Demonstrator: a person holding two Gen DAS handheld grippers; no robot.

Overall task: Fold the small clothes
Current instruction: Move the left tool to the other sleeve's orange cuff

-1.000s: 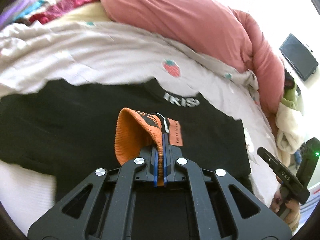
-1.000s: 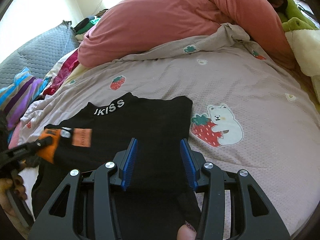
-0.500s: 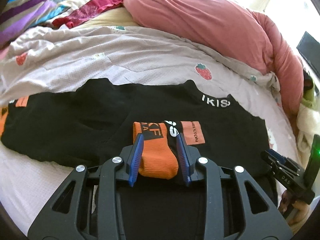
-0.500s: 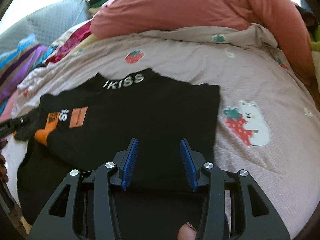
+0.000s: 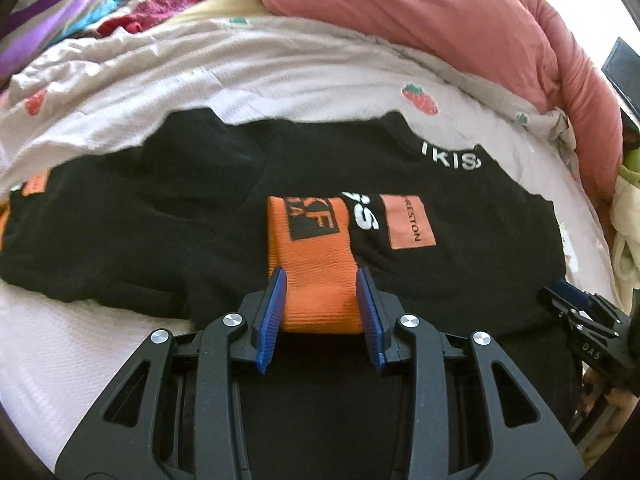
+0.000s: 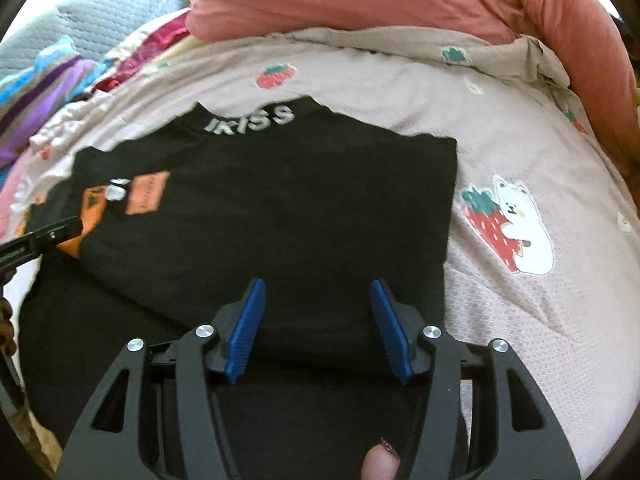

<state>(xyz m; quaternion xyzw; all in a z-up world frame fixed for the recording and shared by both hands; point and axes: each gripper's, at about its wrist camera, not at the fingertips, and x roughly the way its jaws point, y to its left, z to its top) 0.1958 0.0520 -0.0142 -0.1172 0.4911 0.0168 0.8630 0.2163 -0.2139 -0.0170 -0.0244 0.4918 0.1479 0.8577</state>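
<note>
Bed (image 5: 328,92) covered by a pale sheet printed with strawberries; a bear-and-strawberry print (image 6: 508,228) lies just right of the garment. Pink duvet (image 5: 420,12) bunched along the far side. Striped and red fabrics (image 5: 60,12) heaped at the far left, with a grey quilted cushion (image 6: 104,24) behind them. Nothing lies on top of the garment besides its own folded sleeve.

Black top (image 5: 200,216) spread flat on the bed, collar at the far edge with white lettering. One sleeve is folded across the chest, its orange cuff (image 5: 316,276) lying near the middle, beside an orange patch (image 5: 408,222). The other sleeve runs out to the left.

Left hand-held gripper (image 5: 320,280) tilted steeply down over the cuff. Its jaws are opening; the cuff sits between the blue pads, which stand at its edges; no squeeze on the cloth shows.

Right hand-held gripper (image 6: 318,292) also tilted down, over the near right part of the top. Its jaws are opening, fairly wide, with only flat black cloth below and nothing gripped. A fingertip (image 6: 380,460) shows at the near edge of the right wrist view.

No containers in view.
</note>
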